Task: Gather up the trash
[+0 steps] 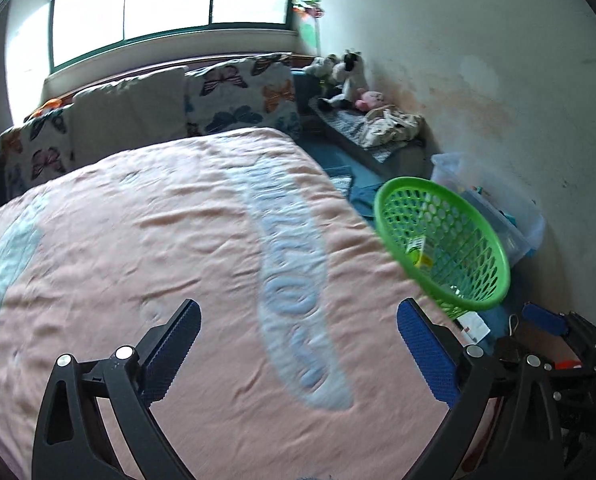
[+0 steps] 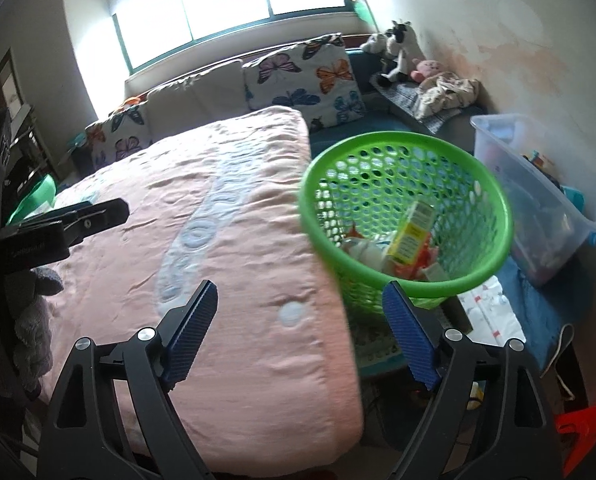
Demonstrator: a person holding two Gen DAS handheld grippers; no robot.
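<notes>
A green perforated basket [image 2: 407,200] stands beside the bed's right edge and holds trash: a yellow carton [image 2: 411,232], a white bottle [image 2: 363,250] and orange scraps. It also shows in the left wrist view [image 1: 441,240]. My right gripper [image 2: 299,308] is open and empty, above the bed's corner, just in front of the basket. My left gripper [image 1: 298,326] is open and empty over the pink blanket [image 1: 158,260]. The left gripper shows at the left of the right wrist view [image 2: 98,216], and the right gripper at the right of the left wrist view [image 1: 557,328].
Butterfly pillows [image 2: 301,80] line the head of the bed under the window. A clear plastic bin [image 2: 537,192] stands by the right wall. Stuffed toys [image 2: 397,52] and crumpled cloth [image 2: 445,88] lie on a bench. Papers [image 2: 489,312] lie on the blue floor mat.
</notes>
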